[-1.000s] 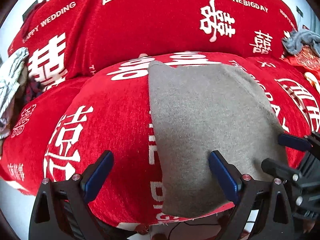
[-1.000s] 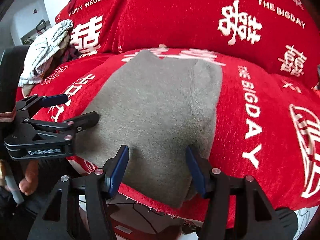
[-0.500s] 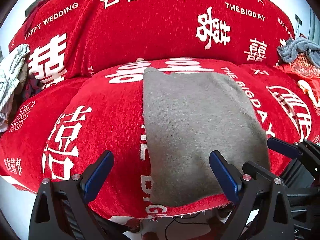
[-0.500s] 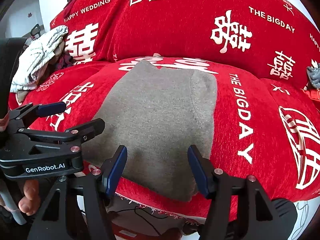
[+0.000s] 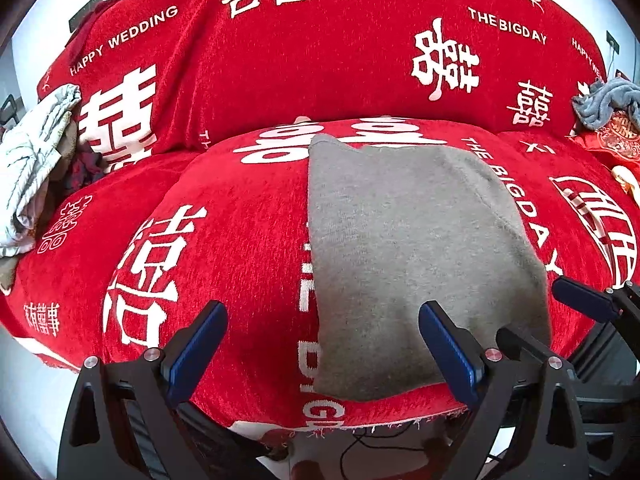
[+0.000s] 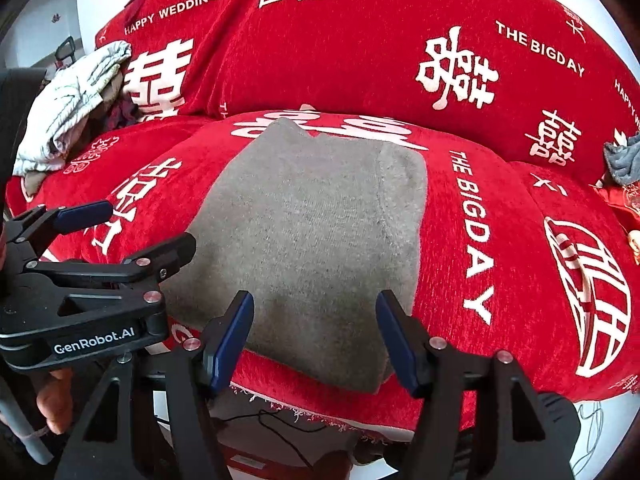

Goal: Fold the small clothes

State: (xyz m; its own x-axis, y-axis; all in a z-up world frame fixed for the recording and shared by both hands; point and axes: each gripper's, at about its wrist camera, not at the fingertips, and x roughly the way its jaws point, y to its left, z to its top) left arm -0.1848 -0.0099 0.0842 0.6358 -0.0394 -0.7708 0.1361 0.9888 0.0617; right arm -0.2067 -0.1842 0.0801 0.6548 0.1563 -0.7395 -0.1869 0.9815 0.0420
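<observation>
One folded grey garment (image 5: 408, 248) on the red sofa cover (image 5: 240, 240), two hand-held grippers, left (image 5: 320, 344) and right (image 6: 316, 336), both open and empty.

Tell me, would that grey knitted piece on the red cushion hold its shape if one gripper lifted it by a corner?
Probably not. The grey knit drapes over the rounded red cushion, so it looks soft and would likely sag and unfold. Its fuzzy surface suggests it would drag on the cover rather than slide.

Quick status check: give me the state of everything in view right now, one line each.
Grey garment: folded, lying flat on the red cushion, not gripped.
Left gripper: open, empty.
Right gripper: open, empty.
White striped clothes: crumpled in a pile at far left.
Grey-blue cloth: bunched at far right.
</observation>
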